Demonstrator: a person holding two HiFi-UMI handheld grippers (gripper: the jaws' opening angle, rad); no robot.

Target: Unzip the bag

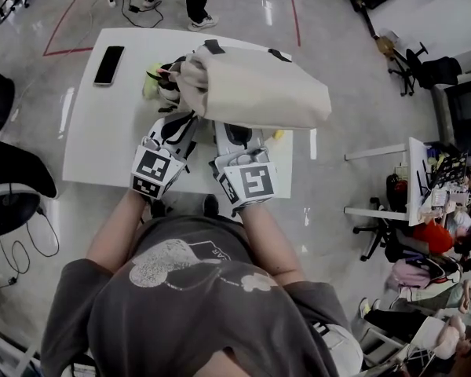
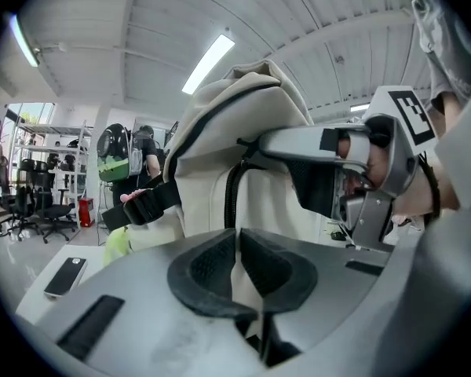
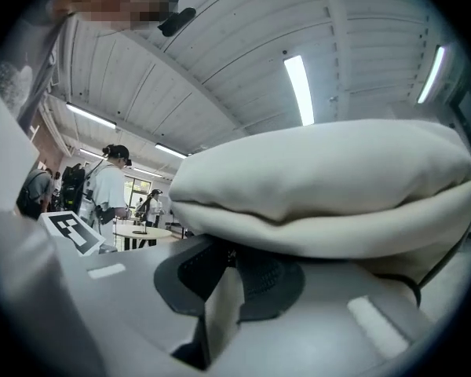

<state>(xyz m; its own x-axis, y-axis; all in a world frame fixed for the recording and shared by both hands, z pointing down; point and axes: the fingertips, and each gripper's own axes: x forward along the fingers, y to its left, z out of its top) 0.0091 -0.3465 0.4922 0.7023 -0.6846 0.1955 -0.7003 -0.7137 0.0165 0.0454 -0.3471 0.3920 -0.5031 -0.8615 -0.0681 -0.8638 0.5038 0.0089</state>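
Observation:
A cream fabric bag with black trim lies on its side on the white table. My left gripper is at the bag's near left end. In the left gripper view, that gripper is shut on a fold of cream fabric just below the black zipper line. My right gripper reaches under the bag's near edge. In the right gripper view, the right gripper pinches a cream strip of the bag, which bulges above. The zipper pull is not visible.
A black phone lies on the table's far left. A yellow-green object sits beside the bag's left end, near a black strap. People stand beyond the table. Chairs stand at the left and cluttered desks at the right.

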